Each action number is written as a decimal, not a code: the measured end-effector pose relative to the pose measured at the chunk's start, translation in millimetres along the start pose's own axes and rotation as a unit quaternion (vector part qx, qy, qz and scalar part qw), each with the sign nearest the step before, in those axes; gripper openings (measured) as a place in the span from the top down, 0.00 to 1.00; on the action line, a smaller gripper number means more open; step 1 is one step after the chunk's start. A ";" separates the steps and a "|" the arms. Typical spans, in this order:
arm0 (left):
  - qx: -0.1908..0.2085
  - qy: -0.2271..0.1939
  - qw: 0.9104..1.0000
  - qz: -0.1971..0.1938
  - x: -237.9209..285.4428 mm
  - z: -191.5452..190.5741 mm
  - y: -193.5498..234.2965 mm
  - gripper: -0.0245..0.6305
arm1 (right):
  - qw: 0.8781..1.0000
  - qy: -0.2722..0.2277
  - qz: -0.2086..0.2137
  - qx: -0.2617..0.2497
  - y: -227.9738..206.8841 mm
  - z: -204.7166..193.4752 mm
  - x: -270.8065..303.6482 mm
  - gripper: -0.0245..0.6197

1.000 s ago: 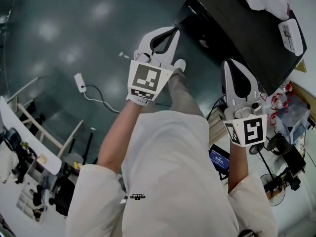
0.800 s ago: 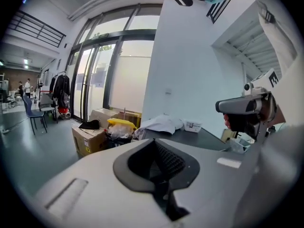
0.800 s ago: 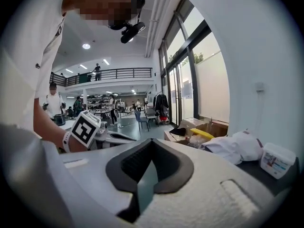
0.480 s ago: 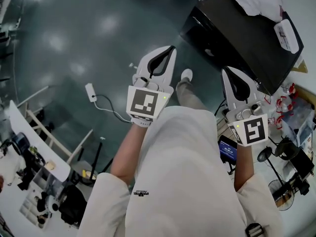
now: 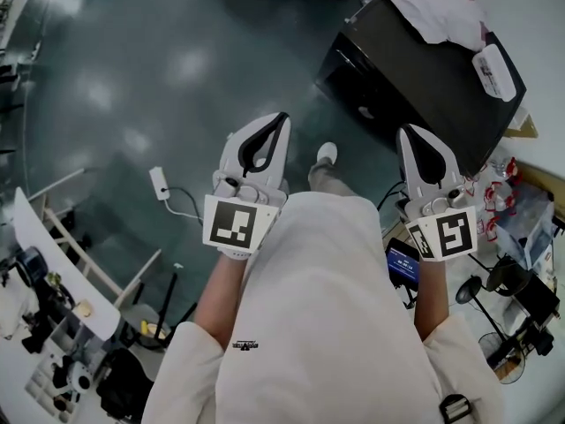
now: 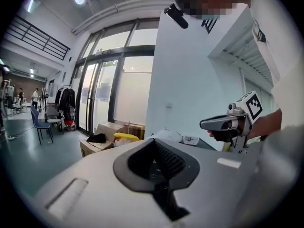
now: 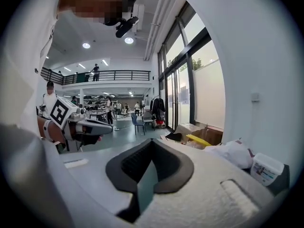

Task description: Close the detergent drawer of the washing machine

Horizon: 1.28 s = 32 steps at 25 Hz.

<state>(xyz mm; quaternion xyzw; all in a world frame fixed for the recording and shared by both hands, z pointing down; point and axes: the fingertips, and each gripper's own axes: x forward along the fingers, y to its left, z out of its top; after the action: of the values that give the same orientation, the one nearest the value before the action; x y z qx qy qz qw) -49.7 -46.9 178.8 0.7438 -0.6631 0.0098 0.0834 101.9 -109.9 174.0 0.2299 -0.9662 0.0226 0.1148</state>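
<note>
A black box-shaped machine [image 5: 424, 78] stands on the floor at the upper right of the head view; no detergent drawer shows on it. A white cloth [image 5: 433, 7] and a white tub [image 5: 494, 71] lie on its top. My left gripper [image 5: 279, 118] is held in front of the body over the bare floor, jaws together, holding nothing. My right gripper [image 5: 408, 132] hangs just short of the machine's near edge, also shut and empty. In the left gripper view my left gripper [image 6: 153, 142] points into the hall, with the right gripper [image 6: 227, 123] beside it. The right gripper view shows my right gripper [image 7: 152, 142] shut.
A white power strip [image 5: 160, 184] with its cable lies on the grey floor at left. A white table [image 5: 53, 254] with clutter is at lower left. Stands, a lamp and boxes [image 5: 521, 228] crowd the lower right. Cardboard boxes [image 6: 118, 133] sit by the windows.
The head view has shifted, so the black machine sits slightly farther up and right. Both grippers have sunk lower in the view, the left one drifting left. Both stay shut.
</note>
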 end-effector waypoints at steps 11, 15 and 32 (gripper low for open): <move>0.007 -0.008 0.999 0.030 -26.7 15.9 14.8 0.93 | 1.000 -0.015 -0.008 0.018 -2.1 11.3 3.4 0.96; 0.018 0.004 0.999 0.039 -32.5 13.9 19.4 0.93 | 1.000 -0.010 0.006 0.024 1.8 9.6 8.6 0.96; 0.032 0.005 0.999 0.018 -37.5 20.8 8.7 0.93 | 0.999 0.009 0.017 0.028 21.3 2.0 6.2 0.96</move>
<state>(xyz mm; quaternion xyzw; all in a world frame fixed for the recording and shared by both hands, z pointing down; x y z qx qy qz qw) -64.8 -13.8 154.5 0.7339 -0.6754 0.0360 0.0627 86.5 -93.8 173.7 0.2167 -0.9678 0.0535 0.1162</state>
